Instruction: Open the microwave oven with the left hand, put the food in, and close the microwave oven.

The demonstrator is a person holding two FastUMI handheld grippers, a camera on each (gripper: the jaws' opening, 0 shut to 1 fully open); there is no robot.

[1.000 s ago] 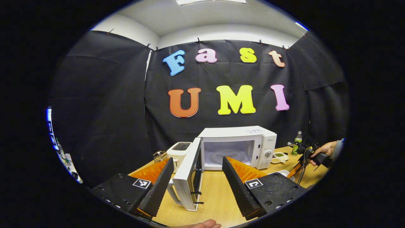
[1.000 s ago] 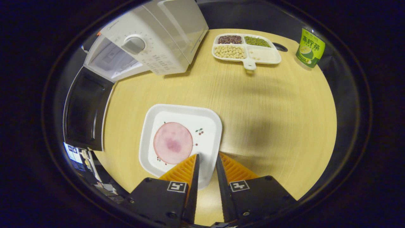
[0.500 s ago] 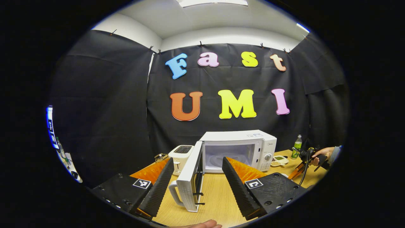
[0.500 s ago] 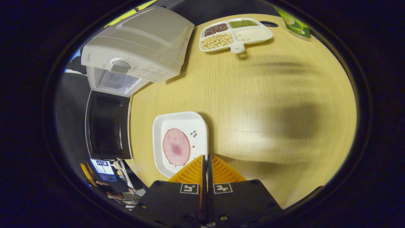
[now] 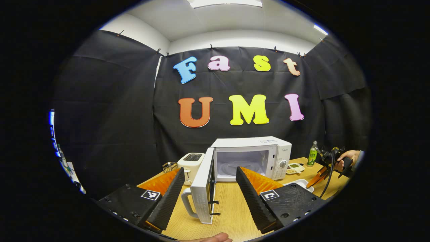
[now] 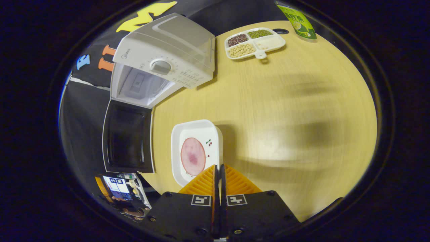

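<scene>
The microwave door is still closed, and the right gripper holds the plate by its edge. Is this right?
Not quite: the microwave door is open, as the left gripper view shows. The rest holds: the right gripper grips the plate at its edge.

Your left gripper (image 5: 210, 174) is held level and pointing forward, its two fingers (image 5: 169, 195) spread wide apart with nothing pressed between them. Your right gripper (image 6: 219, 168) is tilted steeply downward, its fingers brought together until almost no gap shows between the tips; they seem to be pinching something thin at the very tip, though the contact itself is too small to make out. In the left gripper view your right hand (image 5: 344, 161) is wrapped around that gripper's handle, well off to the right, with a sleeve at the wrist.
</scene>
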